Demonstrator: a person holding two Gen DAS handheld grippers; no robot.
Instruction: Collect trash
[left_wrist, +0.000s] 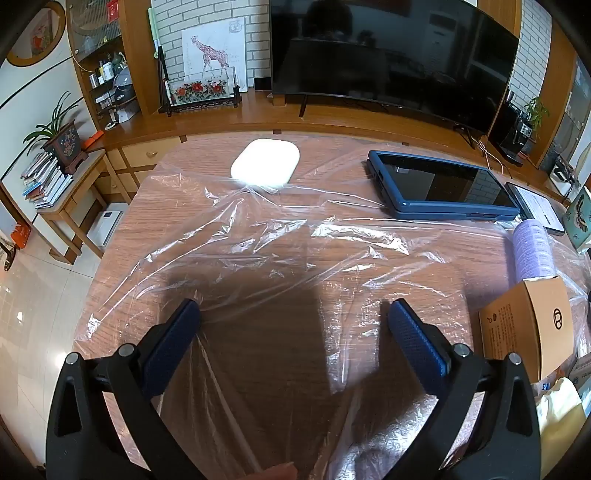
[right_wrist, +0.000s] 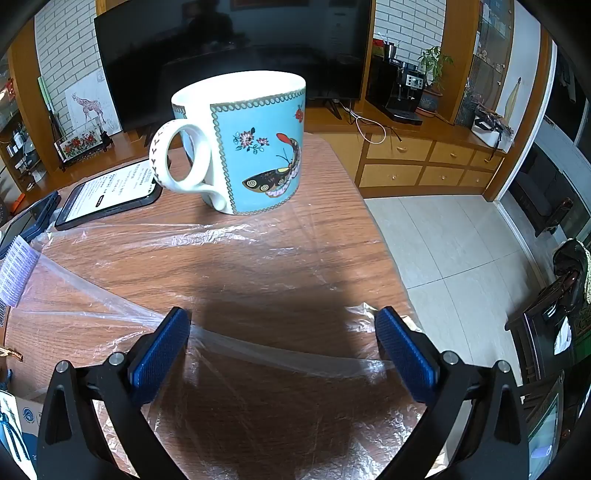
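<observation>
A large clear plastic bag (left_wrist: 280, 236) lies crumpled and spread over the wooden table (left_wrist: 122, 236). It also shows in the right wrist view (right_wrist: 229, 236). My left gripper (left_wrist: 293, 314) is open and empty, low over the near part of the bag, with its left finger (left_wrist: 173, 339) touching the plastic. My right gripper (right_wrist: 282, 325) is open and empty over the bag's right end; a taut fold of plastic runs between its fingers. A cardboard box (left_wrist: 532, 328) and a lilac hair roller (left_wrist: 532, 254) lie on the bag at the right.
A white pad (left_wrist: 265, 162) sits at the table's far side. A blue-cased tablet (left_wrist: 443, 184) and a phone (right_wrist: 110, 192) lie further back. A blue butterfly mug (right_wrist: 240, 147) stands ahead of my right gripper. The table's right edge (right_wrist: 384, 236) drops to tiled floor.
</observation>
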